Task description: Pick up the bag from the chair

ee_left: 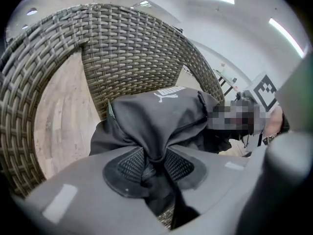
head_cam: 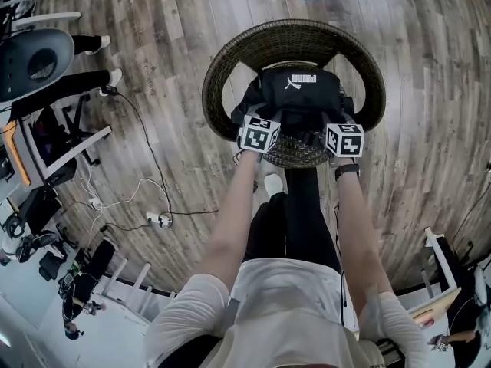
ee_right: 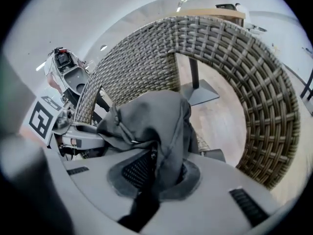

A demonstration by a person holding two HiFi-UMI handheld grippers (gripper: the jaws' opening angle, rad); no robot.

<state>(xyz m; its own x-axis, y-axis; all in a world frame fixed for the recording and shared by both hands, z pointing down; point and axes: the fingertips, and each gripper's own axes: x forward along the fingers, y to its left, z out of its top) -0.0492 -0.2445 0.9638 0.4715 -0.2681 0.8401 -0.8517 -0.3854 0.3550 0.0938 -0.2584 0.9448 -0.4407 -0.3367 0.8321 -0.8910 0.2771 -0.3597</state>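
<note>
A black bag (head_cam: 299, 90) with a white logo hangs just above the seat of a round wicker chair (head_cam: 230, 60). My left gripper (head_cam: 270, 129) is shut on the bag's left end, and in the left gripper view the black fabric (ee_left: 156, 116) is pinched between the pads (ee_left: 131, 164). My right gripper (head_cam: 331, 130) is shut on the bag's right end, where the fabric (ee_right: 156, 119) bunches between the pads (ee_right: 139, 170). Both marker cubes sit at the chair's near rim, one at each side of the bag.
The chair stands on a wood-plank floor (head_cam: 169, 44). A cable and plug (head_cam: 159, 219) lie on the floor to the left. Office chairs and desks (head_cam: 38, 67) crowd the far left. A person's legs and a white shoe (head_cam: 273, 184) are below the chair.
</note>
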